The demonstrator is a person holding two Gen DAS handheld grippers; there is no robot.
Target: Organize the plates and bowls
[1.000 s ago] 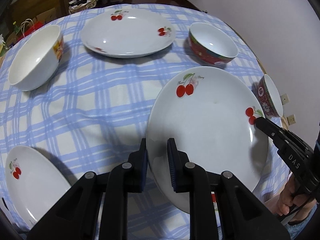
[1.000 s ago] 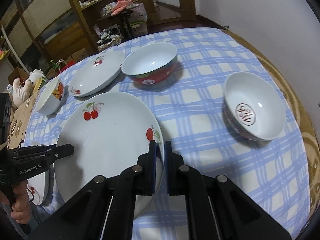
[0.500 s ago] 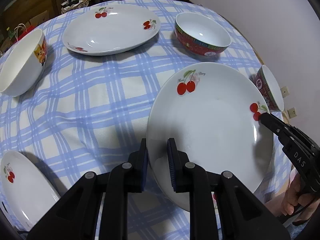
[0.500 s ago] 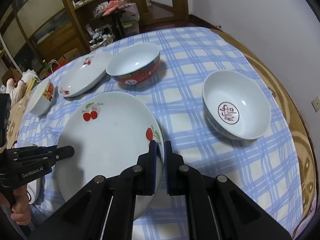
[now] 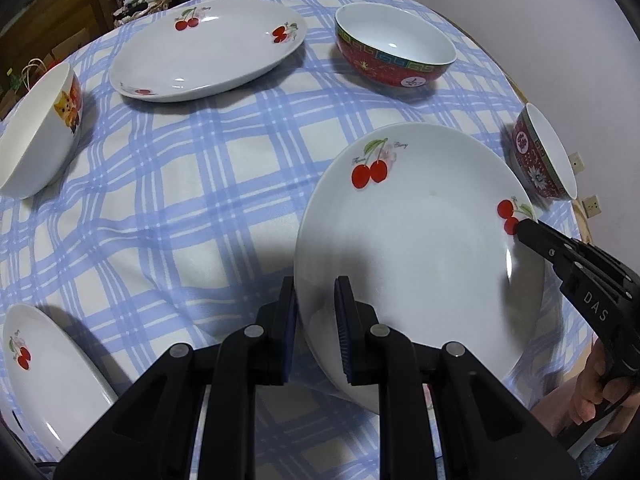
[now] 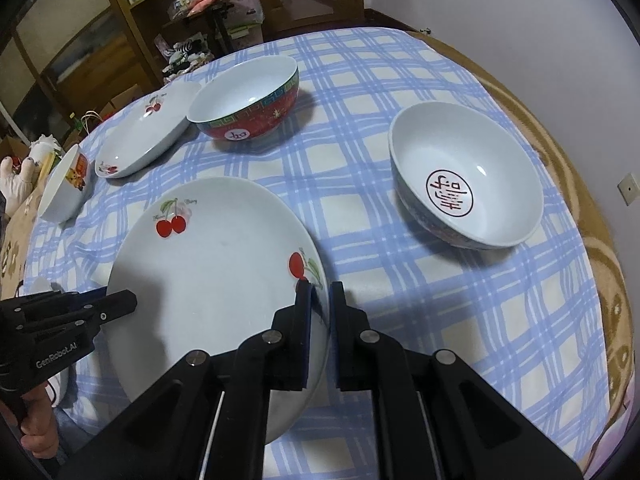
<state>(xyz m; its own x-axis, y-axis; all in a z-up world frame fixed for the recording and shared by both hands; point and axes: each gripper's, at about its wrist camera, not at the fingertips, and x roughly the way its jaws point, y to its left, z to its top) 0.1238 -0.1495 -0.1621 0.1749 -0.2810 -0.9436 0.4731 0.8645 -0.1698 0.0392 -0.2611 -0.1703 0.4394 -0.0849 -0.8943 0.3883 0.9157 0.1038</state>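
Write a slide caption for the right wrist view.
Both grippers clamp the cherry plate by opposite rims.

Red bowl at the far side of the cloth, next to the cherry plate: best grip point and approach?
Take the red bowl by its rim, coming from above with one finger inside and one outside. It stands upright and empty, its wall is thin, and its flared body looks too wide to span. The near rim, facing the open tablecloth, seems clearest.

Both wrist cameras are looking steeply down, close over opposite rims of one shared cherry plate (image 5: 420, 248) (image 6: 216, 280).
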